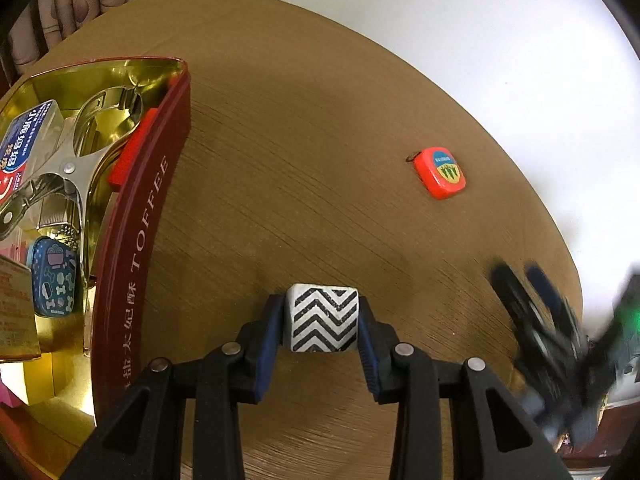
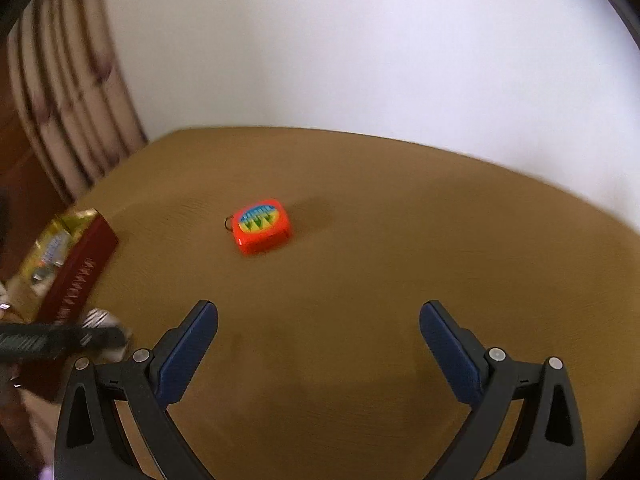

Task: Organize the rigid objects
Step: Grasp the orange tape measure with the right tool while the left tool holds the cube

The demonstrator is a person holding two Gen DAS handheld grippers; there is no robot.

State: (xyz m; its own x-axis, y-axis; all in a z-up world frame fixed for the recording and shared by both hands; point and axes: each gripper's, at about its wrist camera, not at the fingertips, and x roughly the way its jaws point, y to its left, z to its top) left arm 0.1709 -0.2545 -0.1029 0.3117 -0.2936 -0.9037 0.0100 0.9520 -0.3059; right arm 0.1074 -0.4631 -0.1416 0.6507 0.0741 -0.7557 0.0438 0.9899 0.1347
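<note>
A brown wooden table (image 1: 320, 152) is seen, with a red toffee tin (image 1: 132, 240) at its left edge, already crowded with a metal opener, boxes and small tins. A black-and-white chevron cube (image 1: 324, 318) is clamped between the blue pads of the left gripper (image 1: 322, 330), close beside the tin wall. An orange tape measure (image 2: 262, 226) lies alone, well apart, ahead of the right gripper (image 2: 318, 344), whose jaws stand wide apart with nothing between them. It is judged that the cube could be knocked against the tin rim or dropped onto the clutter inside, and that the small tape measure could be pushed away if approached off-centre.
</note>
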